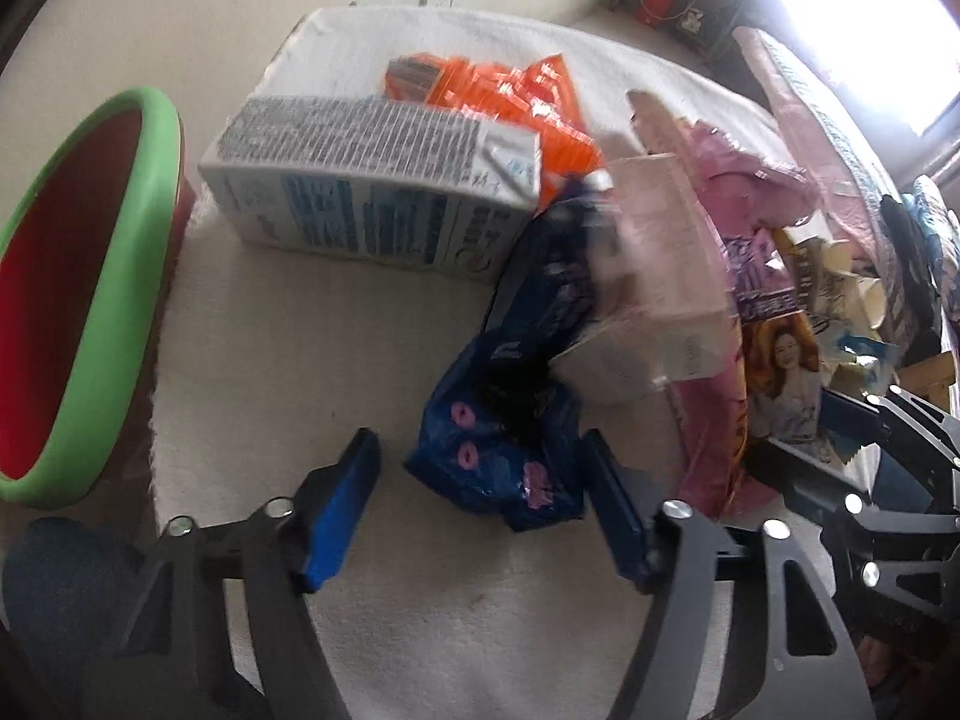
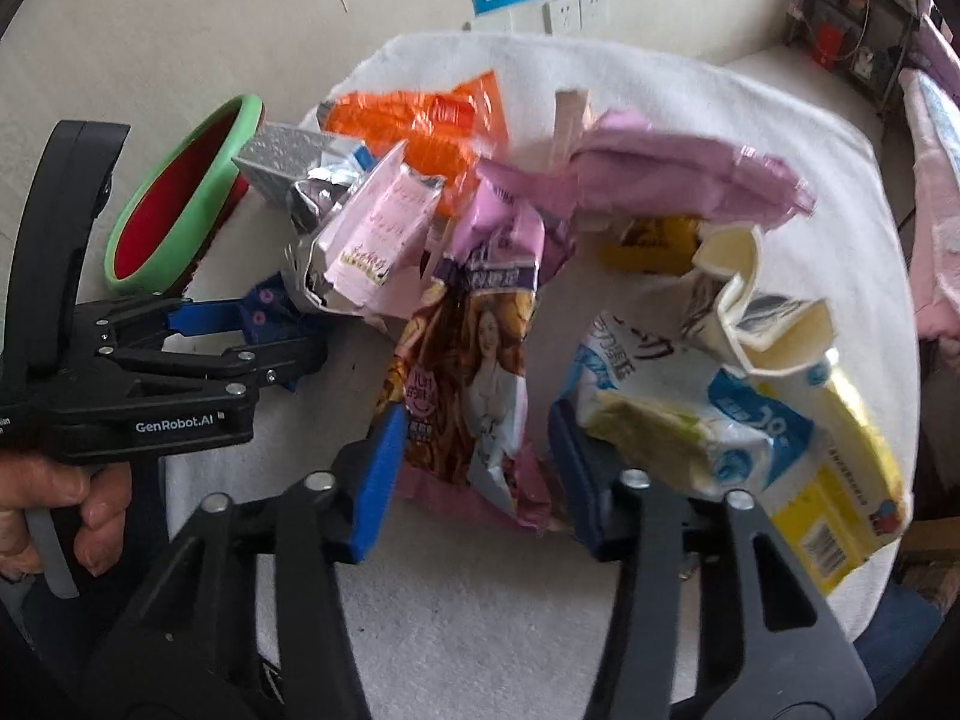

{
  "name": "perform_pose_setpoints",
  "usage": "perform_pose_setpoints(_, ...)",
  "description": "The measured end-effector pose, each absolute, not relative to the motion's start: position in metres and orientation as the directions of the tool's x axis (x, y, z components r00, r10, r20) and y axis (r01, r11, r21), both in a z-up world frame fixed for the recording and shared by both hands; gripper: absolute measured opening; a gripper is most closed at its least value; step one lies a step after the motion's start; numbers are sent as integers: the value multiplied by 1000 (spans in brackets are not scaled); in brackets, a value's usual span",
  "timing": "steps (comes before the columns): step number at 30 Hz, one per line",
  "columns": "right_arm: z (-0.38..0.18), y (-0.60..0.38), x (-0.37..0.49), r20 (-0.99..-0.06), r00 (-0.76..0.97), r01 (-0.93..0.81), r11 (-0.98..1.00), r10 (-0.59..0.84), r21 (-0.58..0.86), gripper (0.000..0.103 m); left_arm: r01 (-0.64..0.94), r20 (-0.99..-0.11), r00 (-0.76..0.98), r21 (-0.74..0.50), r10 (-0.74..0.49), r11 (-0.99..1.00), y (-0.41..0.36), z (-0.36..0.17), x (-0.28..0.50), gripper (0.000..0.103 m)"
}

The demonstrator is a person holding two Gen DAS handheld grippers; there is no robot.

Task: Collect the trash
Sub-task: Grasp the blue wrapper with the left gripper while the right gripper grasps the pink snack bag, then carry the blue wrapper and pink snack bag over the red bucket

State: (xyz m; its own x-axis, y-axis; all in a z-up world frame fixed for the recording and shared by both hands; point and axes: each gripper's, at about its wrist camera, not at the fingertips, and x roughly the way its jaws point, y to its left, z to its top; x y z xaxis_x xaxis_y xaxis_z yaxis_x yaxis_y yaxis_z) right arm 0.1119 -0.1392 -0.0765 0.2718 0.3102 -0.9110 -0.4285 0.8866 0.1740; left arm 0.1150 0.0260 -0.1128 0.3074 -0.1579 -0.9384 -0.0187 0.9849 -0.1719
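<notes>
A crumpled dark blue wrapper with pink rings lies on the white cloth. It sits between the fingers of my left gripper, which is open; the right pad is against it and the left pad stands clear. In the right wrist view, a pink snack bag printed with a woman's picture lies between the blue pads of my right gripper. Those pads are close to its edges, with a slight gap on the right. My left gripper shows there from the side, around the blue wrapper.
A red bin with a green rim stands at the left, off the cloth. A white carton, an orange wrapper, a pink bag and a crushed yellow-and-white carton crowd the cloth. A person's hand grips the left handle.
</notes>
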Motion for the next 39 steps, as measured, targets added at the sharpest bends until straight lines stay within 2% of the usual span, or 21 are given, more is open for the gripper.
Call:
perform_pose_setpoints(2, -81, -138, 113, -916, 247, -429, 883, 316, 190, 25, -22, -938, 312, -168, -153, 986, 27, -113, 113, 56)
perform_pose_setpoints(4, -83, -137, 112, -917, 242, -429, 883, 317, 192, 24, -28, -935, 314, -182, -164, 983, 30, -112, 112, 38)
perform_pose_setpoints(12, -63, -149, 107, -891, 286, -413, 884, 353, 217, 21, 14, -921, 346, -185, -179, 983, 24, -94, 102, 25)
perform_pose_setpoints(13, -59, -150, 107, -887, 294, -410, 885, 356, 220, 21, 22, -918, 354, -183, -179, 983, 22, -90, 99, 20)
perform_pose_setpoints(15, -50, -157, 103, -877, 312, -404, 887, 365, 226, 21, 33, -915, 366, -167, -167, 985, 20, -81, 94, 16)
perform_pose_setpoints(39, 15, -176, 84, -805, 414, -419, 874, 426, 247, 21, 6, -845, 496, -226, -199, 974, 45, -5, 62, 15)
